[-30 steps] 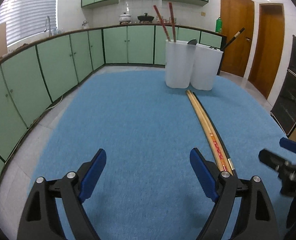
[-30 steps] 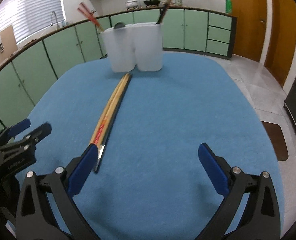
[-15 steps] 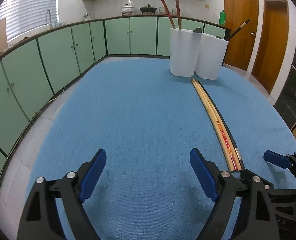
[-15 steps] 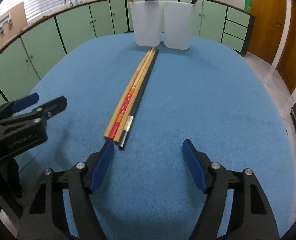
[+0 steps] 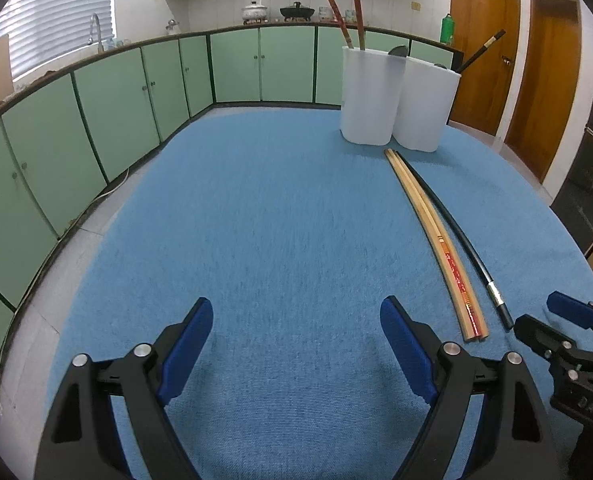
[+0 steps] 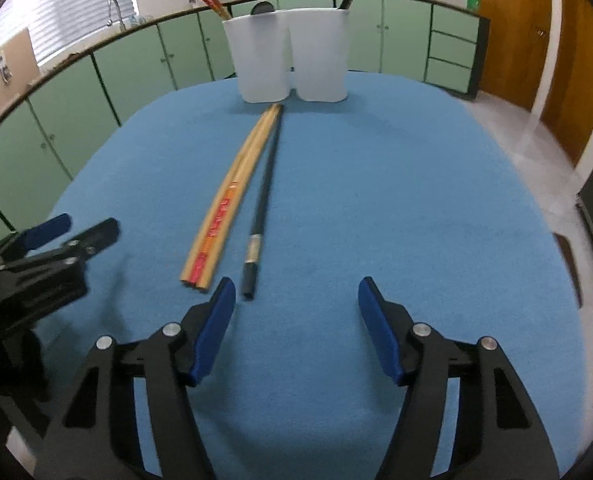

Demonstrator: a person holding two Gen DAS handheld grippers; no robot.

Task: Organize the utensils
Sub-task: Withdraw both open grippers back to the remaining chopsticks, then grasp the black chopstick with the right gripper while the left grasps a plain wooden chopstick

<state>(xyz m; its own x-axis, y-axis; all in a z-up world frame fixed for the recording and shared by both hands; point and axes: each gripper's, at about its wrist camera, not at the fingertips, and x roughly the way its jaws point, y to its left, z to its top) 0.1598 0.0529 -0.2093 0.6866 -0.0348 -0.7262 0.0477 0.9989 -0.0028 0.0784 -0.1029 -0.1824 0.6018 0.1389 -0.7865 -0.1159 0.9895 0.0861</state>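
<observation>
While both your left gripper (image 5: 296, 344) and right gripper (image 6: 296, 320) hang spread and empty, you're approaching: the loose black chopstick (image 6: 262, 208) and wooden red-ended pair (image 6: 226, 204) lie before the white twin-cup holder (image 6: 292, 56). Next, straddle the black one's near end.

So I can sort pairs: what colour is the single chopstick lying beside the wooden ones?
Black chopstick, with a silver band near its end; clearest in the right wrist view.

A blue cloth (image 5: 280, 216) covers the table. Beyond the blue cloth, green cabinets (image 5: 144, 92) curve around its far side; on their counter sit a white pot (image 5: 255, 11) and a black wok (image 5: 297, 11). Right of the blue cloth stand wooden doors (image 5: 484, 48).
</observation>
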